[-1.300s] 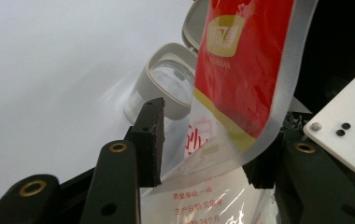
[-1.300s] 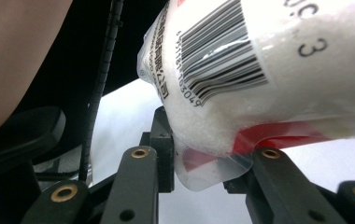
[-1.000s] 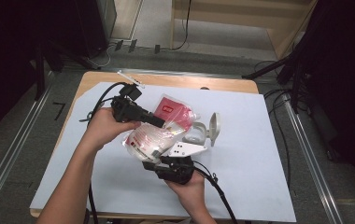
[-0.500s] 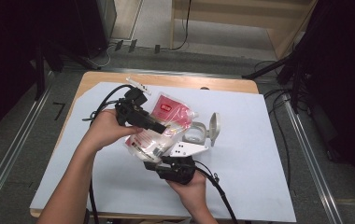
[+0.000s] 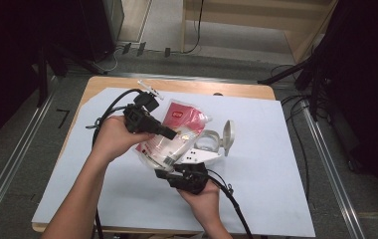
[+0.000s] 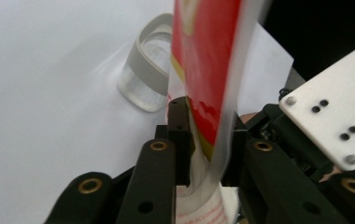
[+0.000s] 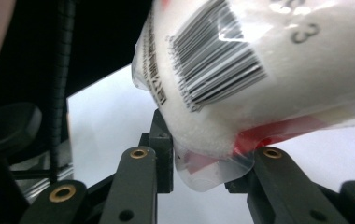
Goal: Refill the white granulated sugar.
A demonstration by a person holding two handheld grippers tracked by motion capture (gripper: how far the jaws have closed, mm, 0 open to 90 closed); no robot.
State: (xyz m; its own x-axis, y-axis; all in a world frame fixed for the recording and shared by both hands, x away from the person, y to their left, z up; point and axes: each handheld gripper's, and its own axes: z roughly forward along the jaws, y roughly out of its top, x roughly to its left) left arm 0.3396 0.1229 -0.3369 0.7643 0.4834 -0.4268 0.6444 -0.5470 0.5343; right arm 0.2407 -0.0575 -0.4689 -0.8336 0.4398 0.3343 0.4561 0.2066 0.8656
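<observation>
White paper covers the wooden table [image 5: 102,84], above which a person holds a red-and-clear pouch [image 5: 172,132] between two grippers beside an open-lidded clear container [image 5: 209,142]. Since a second ago the left gripper [image 5: 169,133] has edged along the pouch, and its jaws have just been closing, now pinching the pouch's edge between them. The right gripper [image 5: 169,172] clamps the pouch's lower corner from underneath, holding it clear of the table.
</observation>
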